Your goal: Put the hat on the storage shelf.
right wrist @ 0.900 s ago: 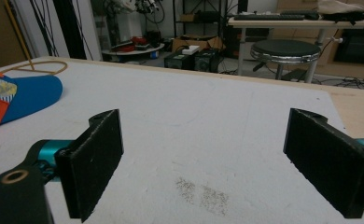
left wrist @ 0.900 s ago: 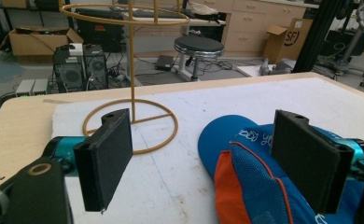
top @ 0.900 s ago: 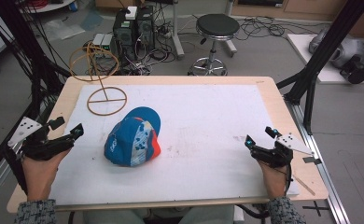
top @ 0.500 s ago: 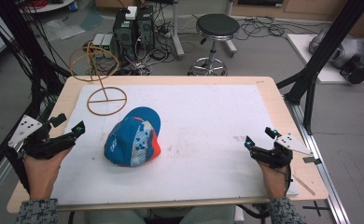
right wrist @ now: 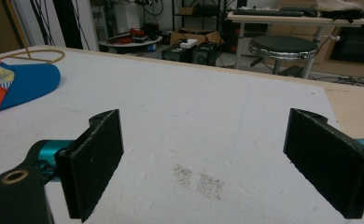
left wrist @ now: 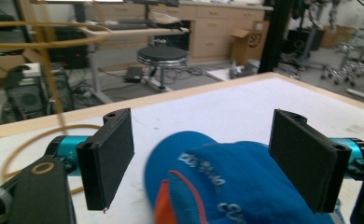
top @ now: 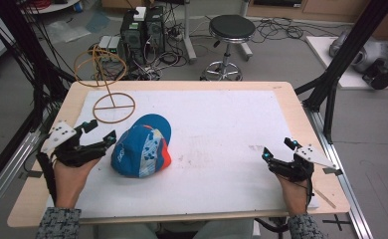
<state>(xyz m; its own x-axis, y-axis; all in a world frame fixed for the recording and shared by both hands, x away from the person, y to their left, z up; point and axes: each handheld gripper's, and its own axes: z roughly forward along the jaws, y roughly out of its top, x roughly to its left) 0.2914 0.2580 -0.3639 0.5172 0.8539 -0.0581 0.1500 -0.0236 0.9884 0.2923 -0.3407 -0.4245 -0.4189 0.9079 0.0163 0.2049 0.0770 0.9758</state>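
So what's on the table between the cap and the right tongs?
Nothing but bare white table cover with a faint smudge, seen in the high view between the cap and the open right tongs.

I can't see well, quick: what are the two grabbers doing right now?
Left gripper: open, holding nothing, right beside the blue cap.
Right gripper: open, holding nothing, over the white table.
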